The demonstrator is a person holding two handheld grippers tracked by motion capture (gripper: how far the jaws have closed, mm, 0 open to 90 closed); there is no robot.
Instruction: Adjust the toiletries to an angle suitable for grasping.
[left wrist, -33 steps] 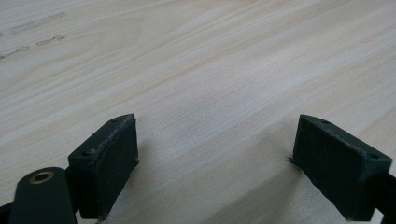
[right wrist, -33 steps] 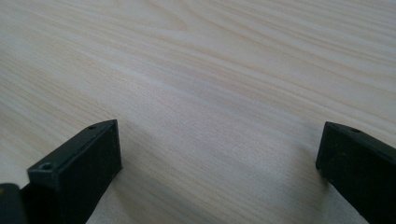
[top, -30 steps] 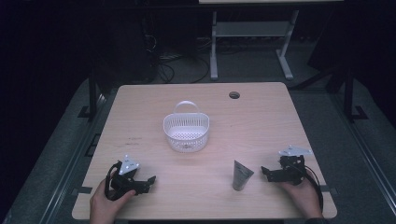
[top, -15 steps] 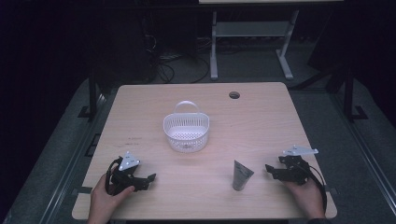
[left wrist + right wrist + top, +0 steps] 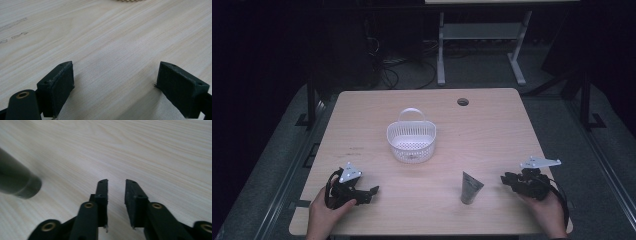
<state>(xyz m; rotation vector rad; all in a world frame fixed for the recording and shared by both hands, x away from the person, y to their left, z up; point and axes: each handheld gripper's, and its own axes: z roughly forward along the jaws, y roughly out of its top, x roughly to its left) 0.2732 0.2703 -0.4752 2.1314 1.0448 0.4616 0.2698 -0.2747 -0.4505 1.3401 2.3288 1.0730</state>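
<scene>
A white plastic basket [image 5: 411, 140] with a handle stands in the middle of the wooden table [image 5: 492, 130]. A grey tube [image 5: 471, 187] stands on its cap, front right of the basket. My left gripper [image 5: 371, 192] rests on the table at the front left, its jaws wide open with nothing between them [image 5: 115, 80]; the basket's rim [image 5: 126, 0] peeks in at the top of that view. My right gripper [image 5: 506, 179] lies at the front right, pointing at the tube. Its jaws [image 5: 116, 195] stand a narrow gap apart, empty, with the tube [image 5: 17, 182] to their left.
A round cable hole [image 5: 463, 102] sits near the table's far edge. Beyond the table are a dark floor, cables and a white desk frame [image 5: 477, 40]. Bare wood lies between the two grippers and around the basket.
The right gripper has drifted slightly toward the front edge. The left gripper, basket and tube have barely moved.
</scene>
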